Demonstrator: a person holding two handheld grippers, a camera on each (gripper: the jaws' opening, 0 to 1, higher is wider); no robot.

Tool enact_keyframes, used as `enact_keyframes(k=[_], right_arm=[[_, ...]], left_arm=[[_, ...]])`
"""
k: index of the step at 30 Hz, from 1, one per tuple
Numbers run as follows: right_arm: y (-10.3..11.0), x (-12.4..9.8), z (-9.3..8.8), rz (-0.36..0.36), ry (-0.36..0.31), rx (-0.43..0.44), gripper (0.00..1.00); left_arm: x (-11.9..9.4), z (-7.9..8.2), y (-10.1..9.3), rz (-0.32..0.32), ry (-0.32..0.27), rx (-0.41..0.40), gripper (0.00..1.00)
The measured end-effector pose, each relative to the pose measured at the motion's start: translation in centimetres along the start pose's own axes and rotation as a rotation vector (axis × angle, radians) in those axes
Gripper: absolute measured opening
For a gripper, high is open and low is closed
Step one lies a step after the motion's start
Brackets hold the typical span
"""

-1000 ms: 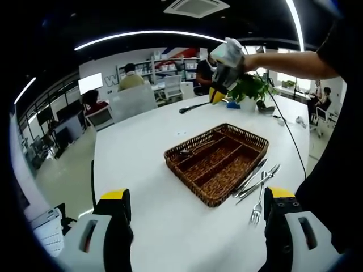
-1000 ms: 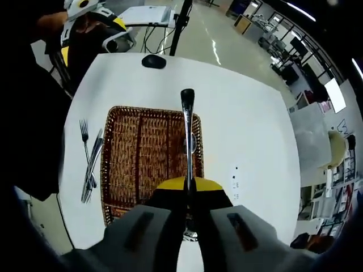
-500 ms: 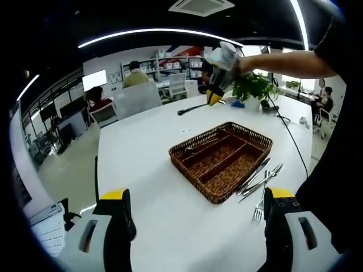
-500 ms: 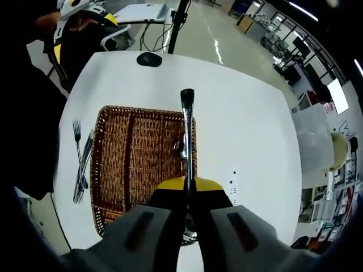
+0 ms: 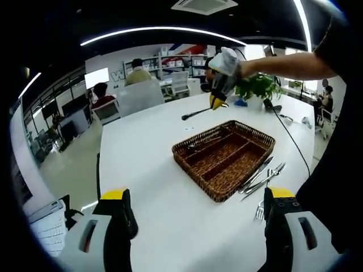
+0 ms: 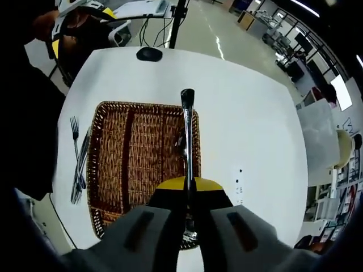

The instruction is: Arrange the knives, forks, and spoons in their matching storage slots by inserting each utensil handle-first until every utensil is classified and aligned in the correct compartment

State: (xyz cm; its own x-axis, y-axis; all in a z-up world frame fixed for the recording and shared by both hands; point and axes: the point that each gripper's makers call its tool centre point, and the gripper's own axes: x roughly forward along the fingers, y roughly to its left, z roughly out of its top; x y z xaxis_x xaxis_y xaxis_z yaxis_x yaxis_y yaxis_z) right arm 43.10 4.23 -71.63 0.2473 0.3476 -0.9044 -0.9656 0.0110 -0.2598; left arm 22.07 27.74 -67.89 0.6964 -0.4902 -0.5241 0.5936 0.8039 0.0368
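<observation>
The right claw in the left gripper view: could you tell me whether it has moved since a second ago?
Yes. The right claw with its utensil has dropped closer to the wicker tray, towards its far edge.

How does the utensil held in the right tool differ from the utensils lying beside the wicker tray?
The held utensil is clamped in the right tool, up in the air above the wicker tray; the loose utensils lie flat on the white table, outside the tray. The held one is single, handle pointing away from the tool; the loose ones lie bunched together, a fork among them. All look like shiny metal.
</observation>
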Motion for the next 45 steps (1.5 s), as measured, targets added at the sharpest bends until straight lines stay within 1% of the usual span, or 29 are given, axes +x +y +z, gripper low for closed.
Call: enact_keyframes(k=[12, 24, 33, 36, 45], right_arm=[[1.5, 3.2, -1.0, 0.037, 0.001, 0.018, 0.00], [2.9, 5.8, -2.1, 0.062, 0.010, 0.026, 0.00], [3.2, 8.2, -2.9, 0.077, 0.015, 0.030, 0.00], [3.6, 8.9, -2.7, 0.096, 0.008, 0.032, 0.00], [3.7, 11.5, -4.0, 0.124, 0.046, 0.030, 0.00]], left_arm=[[-0.1, -0.7, 0.1, 0.005, 0.016, -0.014, 0.99], [-0.4, -1.4, 0.1, 0.011, 0.033, -0.023, 0.99], [-0.7, -1.8, 0.1, 0.016, 0.042, -0.029, 0.99], [-0.9, -1.9, 0.1, 0.015, 0.047, -0.038, 0.99], [-1.7, -2.6, 0.4, 0.030, 0.061, -0.044, 0.99]])
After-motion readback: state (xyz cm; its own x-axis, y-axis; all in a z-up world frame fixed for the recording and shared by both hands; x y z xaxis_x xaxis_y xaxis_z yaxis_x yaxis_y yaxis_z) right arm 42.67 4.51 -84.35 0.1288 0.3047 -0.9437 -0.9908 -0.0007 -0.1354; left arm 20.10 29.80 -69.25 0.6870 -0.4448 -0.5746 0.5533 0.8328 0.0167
